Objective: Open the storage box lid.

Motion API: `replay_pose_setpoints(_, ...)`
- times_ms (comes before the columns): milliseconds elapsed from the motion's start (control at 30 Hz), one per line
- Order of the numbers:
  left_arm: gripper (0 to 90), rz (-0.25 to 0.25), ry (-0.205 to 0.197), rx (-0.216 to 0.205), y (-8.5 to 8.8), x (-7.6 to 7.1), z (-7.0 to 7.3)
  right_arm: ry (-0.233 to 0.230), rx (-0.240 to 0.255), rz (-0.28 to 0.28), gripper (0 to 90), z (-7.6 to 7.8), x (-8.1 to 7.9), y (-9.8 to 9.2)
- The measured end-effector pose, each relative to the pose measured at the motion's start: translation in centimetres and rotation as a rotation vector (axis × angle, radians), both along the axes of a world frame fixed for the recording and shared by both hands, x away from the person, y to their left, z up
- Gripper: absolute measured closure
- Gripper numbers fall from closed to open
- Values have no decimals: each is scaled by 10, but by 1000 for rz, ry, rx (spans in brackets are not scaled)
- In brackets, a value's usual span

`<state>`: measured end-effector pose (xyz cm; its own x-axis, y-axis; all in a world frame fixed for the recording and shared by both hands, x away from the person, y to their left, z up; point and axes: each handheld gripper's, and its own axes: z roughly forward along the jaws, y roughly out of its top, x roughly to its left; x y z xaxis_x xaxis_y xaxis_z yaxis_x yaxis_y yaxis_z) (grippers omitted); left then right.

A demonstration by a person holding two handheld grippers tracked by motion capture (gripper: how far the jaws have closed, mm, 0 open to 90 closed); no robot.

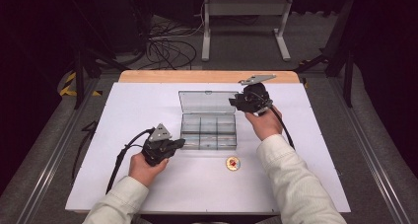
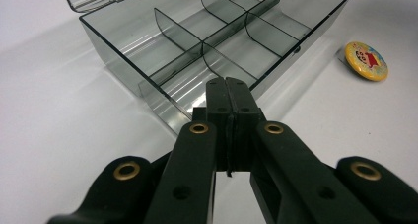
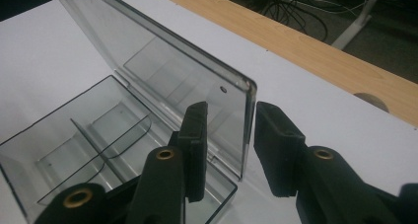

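A smoky clear compartment box (image 1: 208, 146) stands mid-table with its lid (image 1: 207, 101) raised upright at the back. My left gripper (image 1: 180, 142) is shut with nothing in it, its tips close against the box's near left wall (image 2: 113, 46); in its own view the shut tips (image 2: 227, 86) meet that wall. My right gripper (image 1: 231, 101) is at the lid's right end. In its view the lid's edge (image 3: 246, 125) stands between the jaws of the gripper (image 3: 230, 110), with a gap on the inner side. A round yellow badge (image 1: 232, 163) (image 2: 366, 61) lies in front of the box.
The white tabletop (image 1: 148, 184) has free room left, right and in front of the box. A wooden strip (image 1: 207, 76) runs along the far edge. Beyond it are floor cables (image 1: 167, 49) and a metal stand (image 1: 245, 17).
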<state>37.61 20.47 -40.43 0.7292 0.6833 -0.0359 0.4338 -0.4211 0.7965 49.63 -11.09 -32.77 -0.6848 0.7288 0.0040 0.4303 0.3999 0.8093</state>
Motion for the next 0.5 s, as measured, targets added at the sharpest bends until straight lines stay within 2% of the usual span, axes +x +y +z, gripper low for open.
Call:
replay_pose_setpoints(233, 897, -2, -2, 4, 0, 0, 0, 4, 22, -38, 659, -1, 13, 3)
replay_pose_setpoints(367, 898, -3, 19, 3, 0, 0, 0, 8, 22, -50, 654, -2, 20, 5)
replay_pose_setpoints(467, 898, -8, 13, 19, -1, -1, -1, 16, 25, -58, 646, -3, 24, 6)
replay_pose_setpoints(500, 898, -6, 16, 11, -2, -1, -1, 19, 29, -59, 643, -4, 25, 6)
